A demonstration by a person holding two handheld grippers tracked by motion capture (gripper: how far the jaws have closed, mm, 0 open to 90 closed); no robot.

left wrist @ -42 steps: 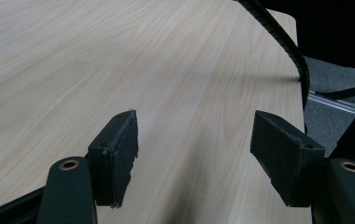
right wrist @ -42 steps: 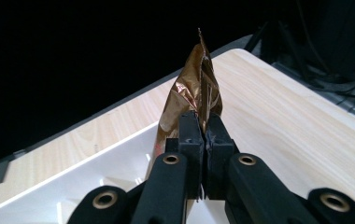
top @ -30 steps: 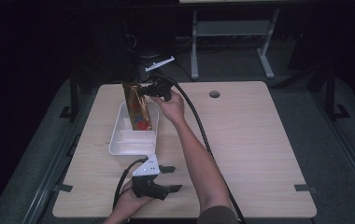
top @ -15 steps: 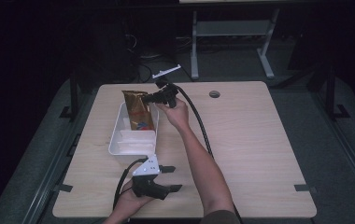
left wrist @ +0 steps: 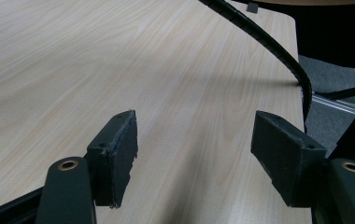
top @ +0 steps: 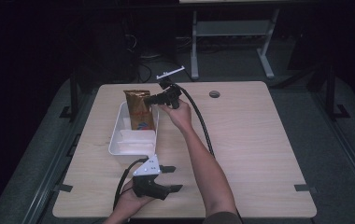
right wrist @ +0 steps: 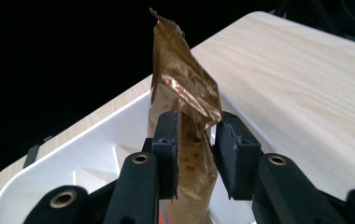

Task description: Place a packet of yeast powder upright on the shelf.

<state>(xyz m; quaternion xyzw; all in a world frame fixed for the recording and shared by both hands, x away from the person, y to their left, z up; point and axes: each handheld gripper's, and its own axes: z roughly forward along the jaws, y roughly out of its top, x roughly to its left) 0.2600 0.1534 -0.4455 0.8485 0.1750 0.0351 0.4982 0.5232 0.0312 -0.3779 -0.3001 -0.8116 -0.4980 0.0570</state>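
The right tongs are clamped on the crumpled upper part of a gold foil bag, which stands upright in the far end of the white tray. In the right gripper view the two black jaws press the bag from either side, with its torn top edge rising above them and its lower body dropping down into the tray.

Against the picture from a second ago, the bag has moved within the tray: then it was held over the tray's far right corner with the tongs close above the tray's right rim, and half a second ago it was tilted with its top towards the tray's far left. Now it stands straighter, a little farther towards the tray's far left corner, its red and blue print facing the near end of the tray. The right hand has shifted with it and now sits just beyond the tray's far right corner, its cable arching away over the worktop.

The left tongs have not moved: they rest on the worktop just near of the tray's near end, jaws spread wide with nothing between them, as the left gripper view shows over bare wood.
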